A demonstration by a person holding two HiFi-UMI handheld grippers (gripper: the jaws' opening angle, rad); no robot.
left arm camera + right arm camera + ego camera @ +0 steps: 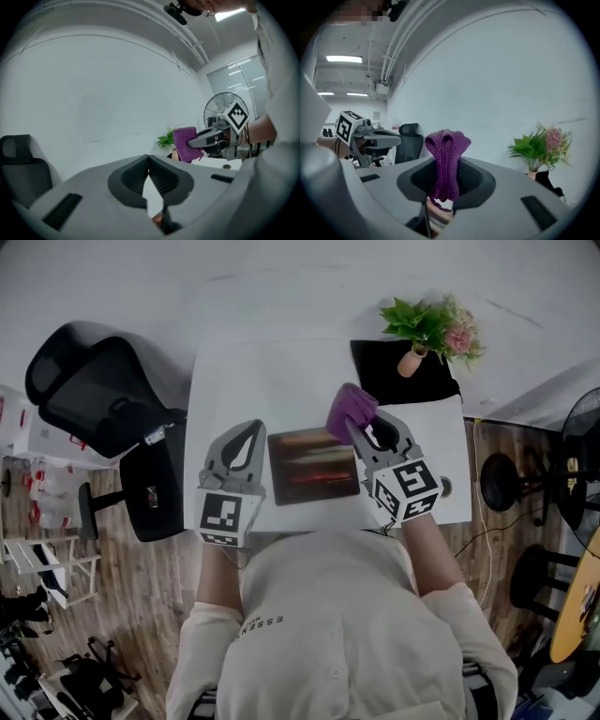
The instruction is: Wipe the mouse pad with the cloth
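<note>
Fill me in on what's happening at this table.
A person holds a gripper in each hand over a white table. The right gripper is shut on a bunched purple cloth, held near the far right corner of the mouse pad and apparently lifted clear of it. The left gripper is shut and empty, by the pad's left edge. No wiping contact shows yet.

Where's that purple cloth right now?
In the head view the purple cloth is pinched in the right claw, right of centre, at the far right corner of the mouse pad, with the potted plant beyond it.
</note>
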